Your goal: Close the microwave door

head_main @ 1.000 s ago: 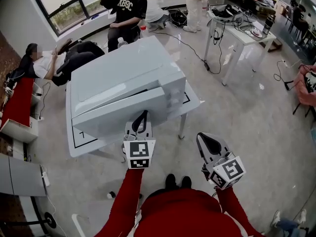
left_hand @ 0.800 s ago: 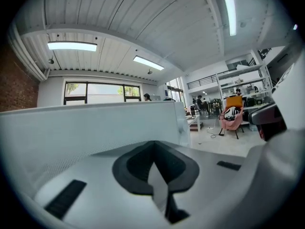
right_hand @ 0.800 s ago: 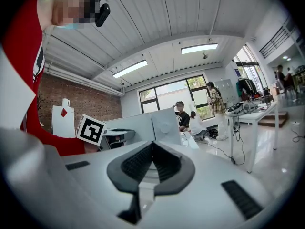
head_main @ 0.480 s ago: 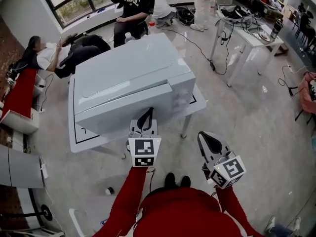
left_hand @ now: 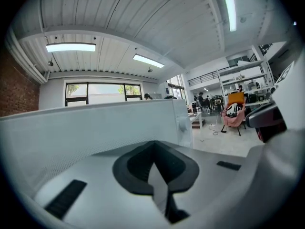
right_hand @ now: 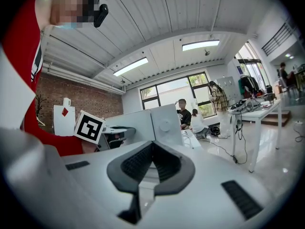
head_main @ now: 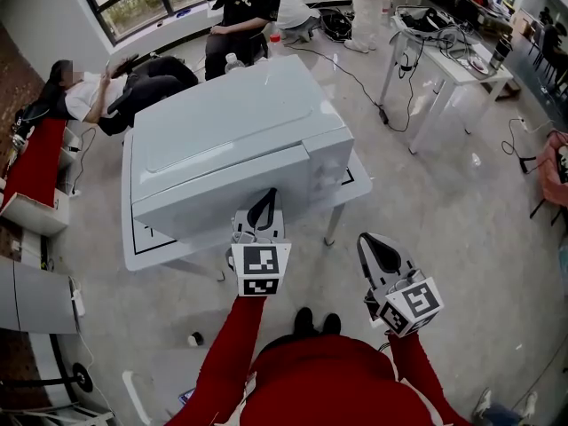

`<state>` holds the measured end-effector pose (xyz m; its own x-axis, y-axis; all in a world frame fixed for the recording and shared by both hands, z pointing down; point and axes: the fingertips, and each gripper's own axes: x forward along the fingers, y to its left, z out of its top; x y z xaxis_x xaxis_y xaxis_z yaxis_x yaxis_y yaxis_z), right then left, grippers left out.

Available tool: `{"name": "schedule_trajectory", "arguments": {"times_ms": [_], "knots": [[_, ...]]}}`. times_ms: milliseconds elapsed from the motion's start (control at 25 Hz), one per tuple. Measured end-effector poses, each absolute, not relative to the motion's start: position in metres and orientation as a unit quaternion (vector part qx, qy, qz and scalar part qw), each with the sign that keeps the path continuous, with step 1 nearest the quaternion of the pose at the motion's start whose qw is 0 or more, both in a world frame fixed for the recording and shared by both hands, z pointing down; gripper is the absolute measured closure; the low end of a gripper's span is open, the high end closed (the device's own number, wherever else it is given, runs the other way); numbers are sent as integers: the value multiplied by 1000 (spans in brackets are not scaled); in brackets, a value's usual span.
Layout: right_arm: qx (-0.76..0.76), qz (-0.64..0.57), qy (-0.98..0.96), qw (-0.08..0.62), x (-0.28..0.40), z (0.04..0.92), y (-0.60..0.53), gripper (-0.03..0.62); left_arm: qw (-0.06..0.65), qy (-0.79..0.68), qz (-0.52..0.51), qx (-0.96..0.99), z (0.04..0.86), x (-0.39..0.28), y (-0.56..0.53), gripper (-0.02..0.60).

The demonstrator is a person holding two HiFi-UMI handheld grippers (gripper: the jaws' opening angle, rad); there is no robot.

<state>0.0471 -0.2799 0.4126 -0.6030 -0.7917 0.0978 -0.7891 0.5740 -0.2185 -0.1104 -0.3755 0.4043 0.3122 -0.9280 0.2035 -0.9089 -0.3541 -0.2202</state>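
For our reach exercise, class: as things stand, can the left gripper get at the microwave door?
Probably yes. The left gripper, jaws together and empty, sits right in front of the microwave door, with nothing between them.

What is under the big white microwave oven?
A white table with black border lines carries the big white microwave oven. The tabletop directly beneath it is covered, so anything there cannot be seen.

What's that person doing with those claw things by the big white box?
A person in red sleeves holds a gripper in each hand. The left gripper, shut, is right up at the microwave door, which looks flush with the white microwave on its small table. The right gripper, shut and empty, hangs off to the side.
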Motion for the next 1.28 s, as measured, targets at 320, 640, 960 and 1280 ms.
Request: {"name": "schedule_trajectory", "arguments": {"times_ms": [320, 640, 960, 1280], "knots": [[-443, -120, 889, 6, 49, 415, -273, 583, 14, 567, -143, -811, 407, -109, -378, 575], [-443, -120, 889, 5, 52, 417, -263, 583, -36, 563, -146, -813, 422, -101, -396, 575], [-450, -121, 885, 8, 60, 414, -259, 583, -45, 566, -147, -810, 432, -89, -398, 575], [-424, -100, 900, 21, 52, 400, -264, 583, -62, 480, -69, -873, 412, -62, -335, 575]]}}
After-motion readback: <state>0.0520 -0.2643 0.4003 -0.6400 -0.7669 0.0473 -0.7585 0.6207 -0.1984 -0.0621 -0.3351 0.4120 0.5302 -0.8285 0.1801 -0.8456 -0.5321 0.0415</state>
